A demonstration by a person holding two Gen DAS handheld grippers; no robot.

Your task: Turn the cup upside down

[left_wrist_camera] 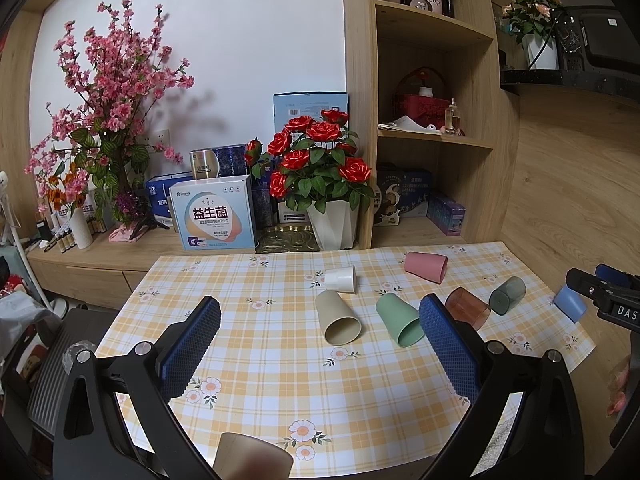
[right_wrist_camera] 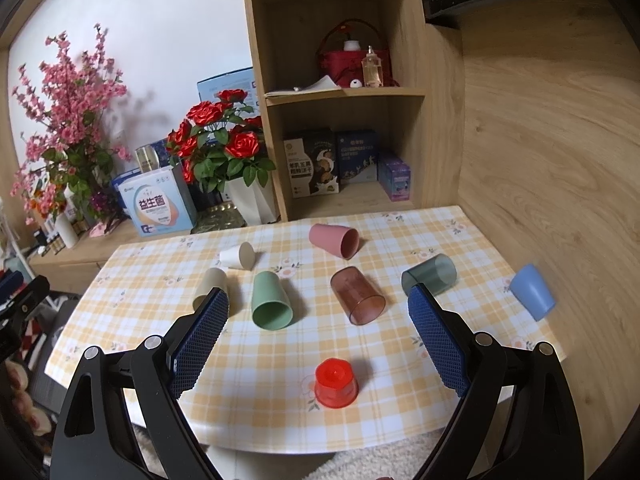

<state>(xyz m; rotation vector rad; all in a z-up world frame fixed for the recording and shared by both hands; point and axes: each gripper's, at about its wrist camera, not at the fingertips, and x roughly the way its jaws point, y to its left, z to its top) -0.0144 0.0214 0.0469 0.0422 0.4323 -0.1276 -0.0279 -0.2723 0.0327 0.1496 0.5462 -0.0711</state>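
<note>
Several cups lie on their sides on the checked tablecloth (right_wrist_camera: 280, 360): white (right_wrist_camera: 238, 256), beige (left_wrist_camera: 338, 318), green (right_wrist_camera: 271, 300), pink (right_wrist_camera: 334, 240), clear brown (right_wrist_camera: 357, 295), dark clear (right_wrist_camera: 430, 274) and blue (right_wrist_camera: 532, 292). A red cup (right_wrist_camera: 335, 382) stands upside down near the front edge. A blurred beige cup (left_wrist_camera: 252, 456) stands close under the left wrist camera. My left gripper (left_wrist_camera: 320, 344) is open and empty above the table's front. My right gripper (right_wrist_camera: 318, 336) is open and empty above the red cup; it shows at the right edge of the left wrist view (left_wrist_camera: 600, 296).
A pot of red roses (left_wrist_camera: 320, 168) and boxes (left_wrist_camera: 214, 216) stand behind the table. A wooden shelf (right_wrist_camera: 344, 92) with boxes and a basket rises at the back. A wood wall (right_wrist_camera: 540, 140) bounds the right side.
</note>
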